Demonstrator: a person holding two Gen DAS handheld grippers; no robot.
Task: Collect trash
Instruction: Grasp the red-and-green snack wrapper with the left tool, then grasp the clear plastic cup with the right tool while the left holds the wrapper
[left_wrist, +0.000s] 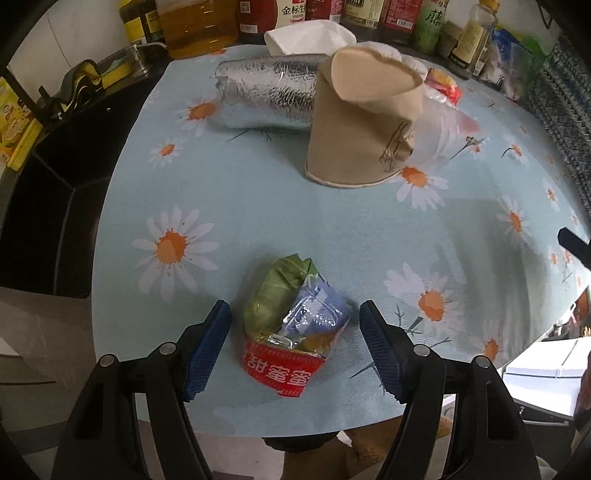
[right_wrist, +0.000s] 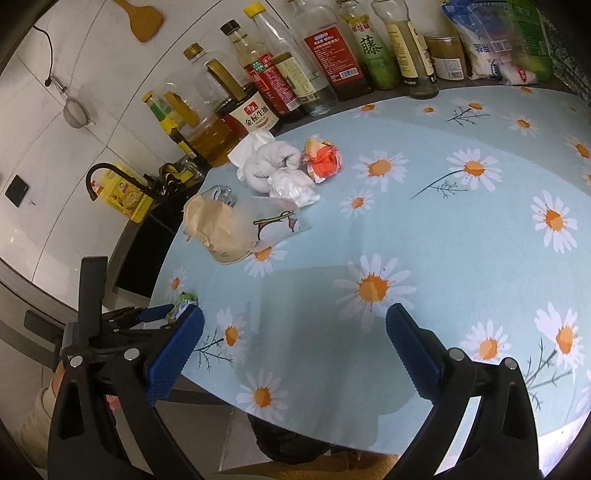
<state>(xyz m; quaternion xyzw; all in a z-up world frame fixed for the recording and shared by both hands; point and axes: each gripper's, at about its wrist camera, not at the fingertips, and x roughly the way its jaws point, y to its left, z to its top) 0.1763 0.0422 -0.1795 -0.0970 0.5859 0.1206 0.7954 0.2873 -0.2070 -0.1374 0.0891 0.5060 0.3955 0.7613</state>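
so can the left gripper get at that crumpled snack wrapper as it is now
Probably yes. The left gripper is open, and the crumpled snack wrapper lies on the daisy tablecloth between its fingers with nothing in between. The brown paper cup stands well beyond it.

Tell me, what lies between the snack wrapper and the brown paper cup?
In the left wrist view, only bare daisy tablecloth lies between the snack wrapper and the brown paper cup.

A: Where can a claw pass?

B: The near daisy-print table (right_wrist: 424, 229) lies bare under the right claw (right_wrist: 293, 341).

A: And what blocks?

B: A crumpled snack wrapper (left_wrist: 293, 325) sits between the left claw (left_wrist: 293, 325) fingers; the upturned paper cup (left_wrist: 364, 122), foil roll (left_wrist: 266, 92) and bottles (right_wrist: 295, 66) crowd the far edge.
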